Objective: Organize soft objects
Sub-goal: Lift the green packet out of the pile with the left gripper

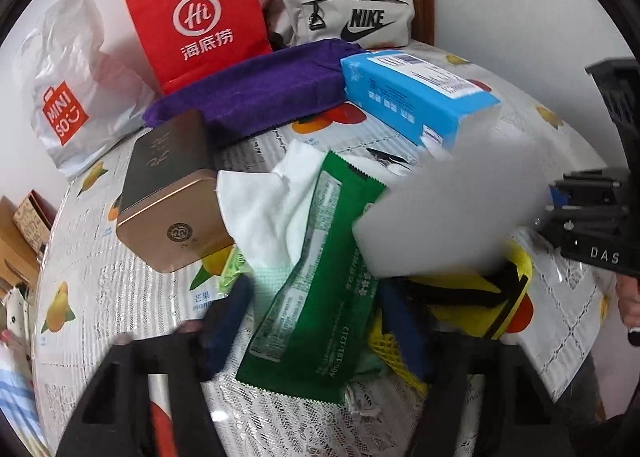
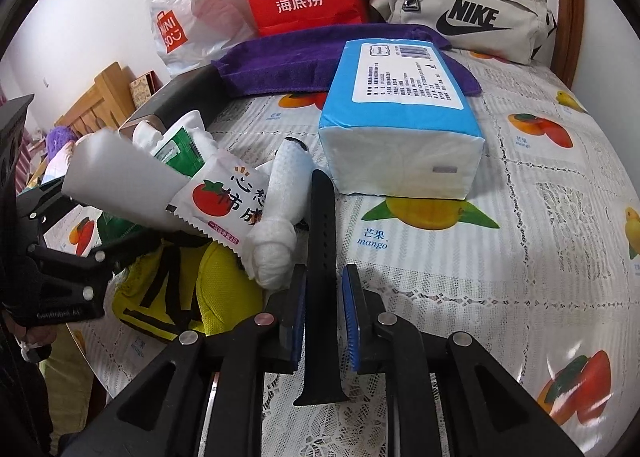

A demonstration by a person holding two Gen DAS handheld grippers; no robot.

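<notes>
In the left wrist view my left gripper [image 1: 316,321] is shut on a green foil packet [image 1: 316,281], with a white block [image 1: 444,201] and a white cloth [image 1: 268,209] lying against it. A yellow mesh item [image 1: 476,297] lies underneath. In the right wrist view my right gripper [image 2: 323,289] has its blue pads either side of a black rubber strap [image 2: 322,241]; a small gap shows on the right. A white plush toy [image 2: 280,217], a tomato-print sachet [image 2: 224,197], the blue tissue pack [image 2: 400,117] and the purple towel [image 2: 300,57] lie ahead.
A gold tin box [image 1: 168,193] sits left of the pile. A red paper bag [image 1: 200,13], a white Miniso plastic bag [image 1: 68,89] and a beige Nike pouch [image 1: 348,17] stand along the wall. The fruit-print tablecloth [image 2: 540,217] covers the table.
</notes>
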